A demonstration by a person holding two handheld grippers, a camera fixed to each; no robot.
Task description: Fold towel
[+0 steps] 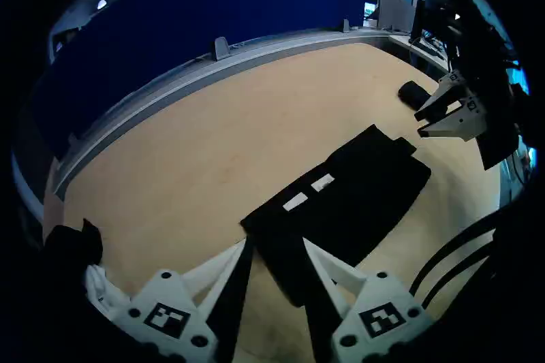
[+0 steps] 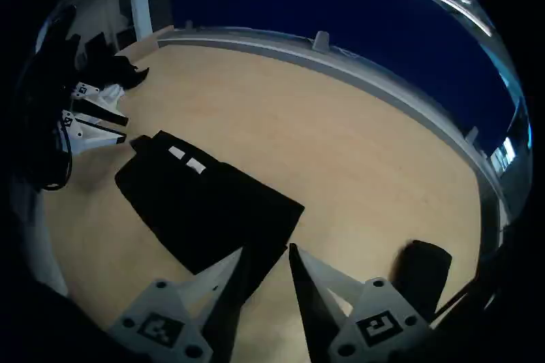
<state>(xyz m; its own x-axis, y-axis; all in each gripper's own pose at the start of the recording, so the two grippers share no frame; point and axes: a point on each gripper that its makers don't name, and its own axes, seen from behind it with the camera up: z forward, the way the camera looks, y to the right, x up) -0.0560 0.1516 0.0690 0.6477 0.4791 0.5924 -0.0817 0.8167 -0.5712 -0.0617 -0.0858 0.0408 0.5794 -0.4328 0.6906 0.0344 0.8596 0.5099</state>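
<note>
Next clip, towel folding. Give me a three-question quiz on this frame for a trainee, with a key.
1. True or false: the left gripper is shut on the black towel.
2. Pick one. The towel is: A) bunched in a heap; B) lying flat on the wooden table; C) rolled into a tube.
3. Fill in: the number of white labels showing on the towel's top is ____.

Key
1. False: its fingers stand apart, open over the towel's near end.
2. B.
3. Two.
</note>
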